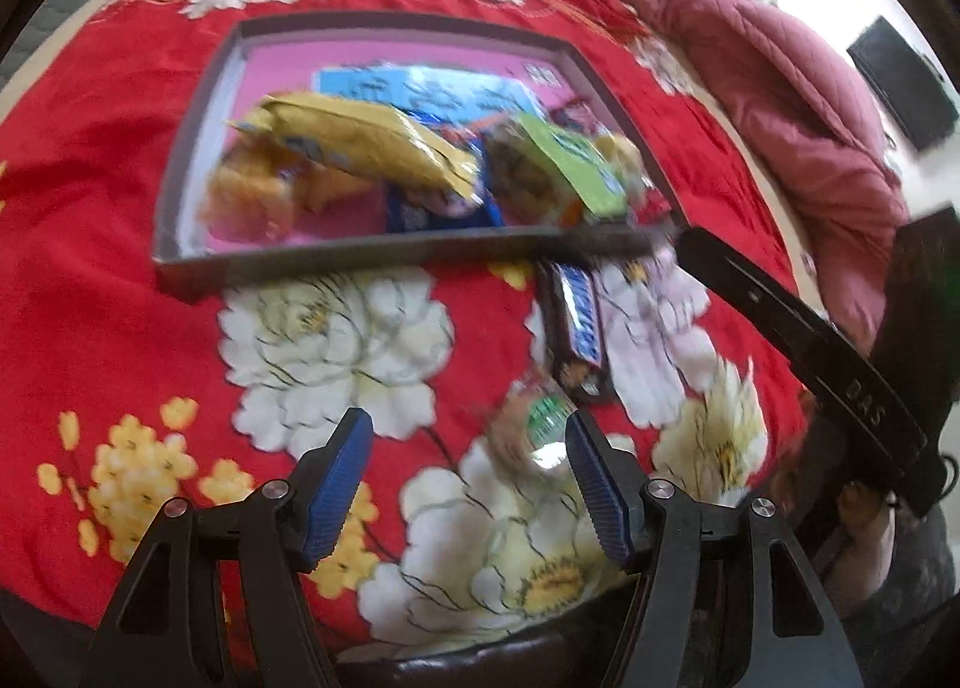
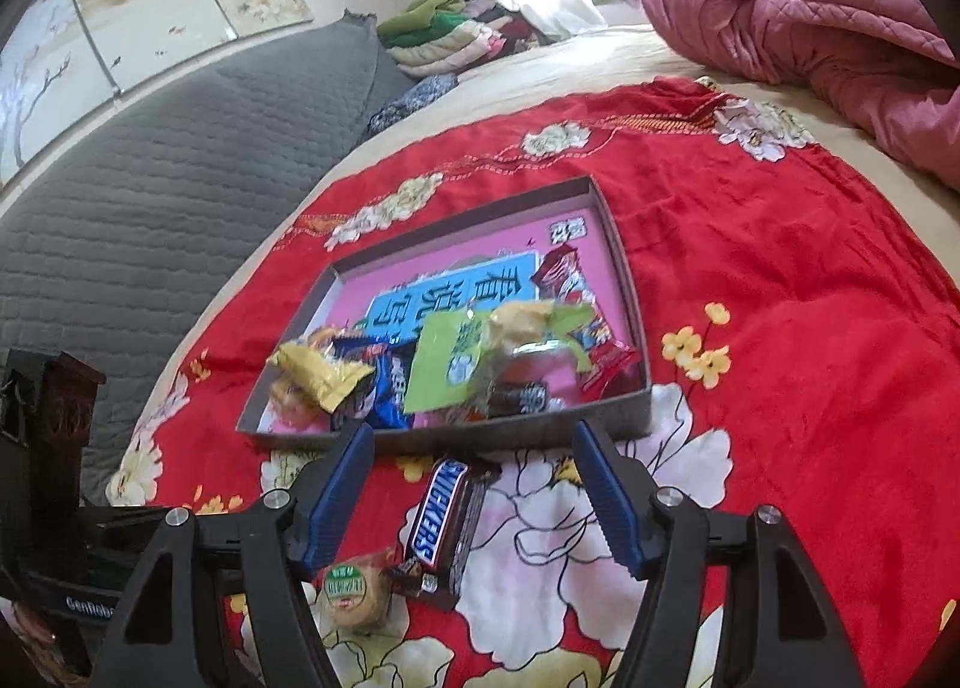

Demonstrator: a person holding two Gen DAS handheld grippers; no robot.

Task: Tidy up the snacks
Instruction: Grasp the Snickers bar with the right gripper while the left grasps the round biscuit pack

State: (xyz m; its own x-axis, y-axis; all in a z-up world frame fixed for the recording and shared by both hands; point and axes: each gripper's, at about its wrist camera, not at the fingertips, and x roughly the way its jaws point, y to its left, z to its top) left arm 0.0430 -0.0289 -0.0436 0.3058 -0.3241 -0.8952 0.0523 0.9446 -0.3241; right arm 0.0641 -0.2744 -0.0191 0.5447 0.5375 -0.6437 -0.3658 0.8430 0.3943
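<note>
A grey-rimmed tray (image 1: pixel 180 268) (image 2: pixel 630 406) with a pink bottom lies on a red floral cloth (image 1: pixel 90 208). It holds several snacks, among them a yellow bag (image 1: pixel 360 148), a green packet (image 1: pixel 576 166) and red wrappers (image 2: pixel 564 274). A Snickers bar (image 1: pixel 573 328) (image 2: pixel 441 520) lies on the cloth just in front of the tray. Beside it sits a small round cake with a green label (image 1: pixel 540 424) (image 2: pixel 351 592). My left gripper (image 1: pixel 465 430) hovers open, the cake just inside its right finger. My right gripper (image 2: pixel 474 436) is open above the Snickers bar.
A pink quilt (image 1: pixel 750 58) (image 2: pixel 840 28) is bunched at the far right of the bed. A grey quilted pad (image 2: pixel 180 178) runs along the left, with folded clothes (image 2: pixel 456 34) behind it. Dark wooden furniture (image 2: pixel 54 406) stands at the left edge.
</note>
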